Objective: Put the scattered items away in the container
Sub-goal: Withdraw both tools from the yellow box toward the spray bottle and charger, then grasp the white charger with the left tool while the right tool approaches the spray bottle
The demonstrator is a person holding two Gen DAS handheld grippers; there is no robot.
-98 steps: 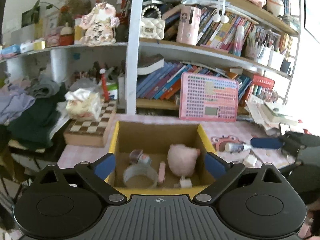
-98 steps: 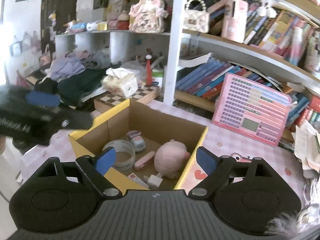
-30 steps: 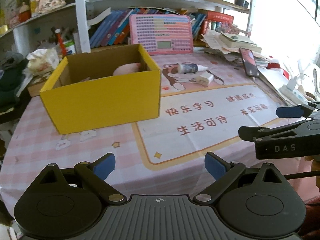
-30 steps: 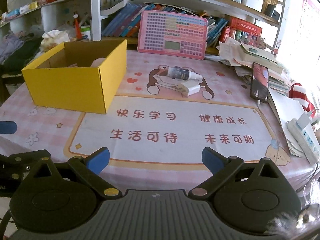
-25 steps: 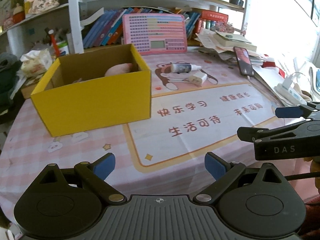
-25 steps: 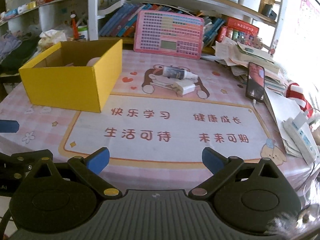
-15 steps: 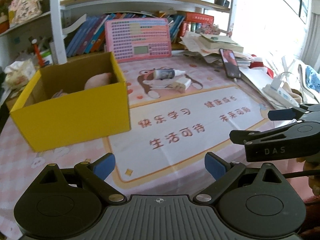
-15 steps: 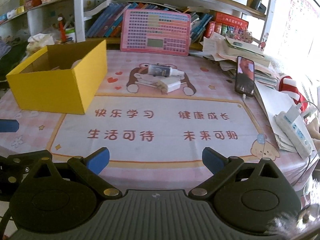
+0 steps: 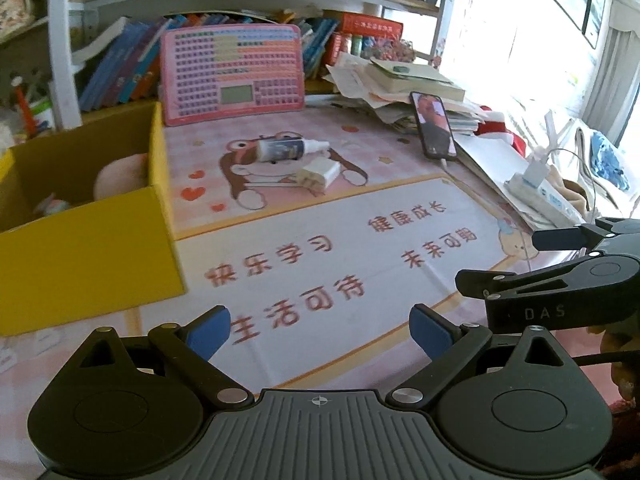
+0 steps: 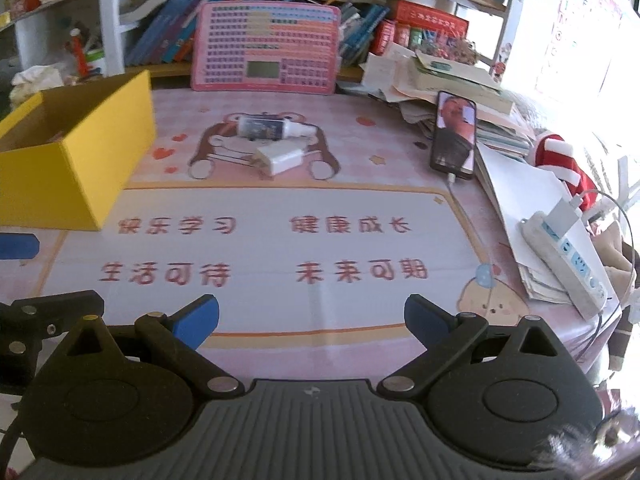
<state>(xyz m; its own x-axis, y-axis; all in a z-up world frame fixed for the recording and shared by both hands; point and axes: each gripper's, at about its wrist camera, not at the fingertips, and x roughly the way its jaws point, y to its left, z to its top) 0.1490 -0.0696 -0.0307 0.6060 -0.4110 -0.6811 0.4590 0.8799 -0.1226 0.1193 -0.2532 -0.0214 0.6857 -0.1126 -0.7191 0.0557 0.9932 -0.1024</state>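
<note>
Both my grippers, left (image 9: pixel 320 330) and right (image 10: pixel 311 318), gape wide and empty; bottle (image 10: pixel 266 127) and charger (image 10: pixel 280 158) lie well ahead, right of the yellow box (image 10: pixel 76 152)

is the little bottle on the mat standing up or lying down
Lying down. The small white-capped bottle with a dark label rests on its side on the pink cartoon mat, nozzle pointing right, just behind the white charger block.
</note>
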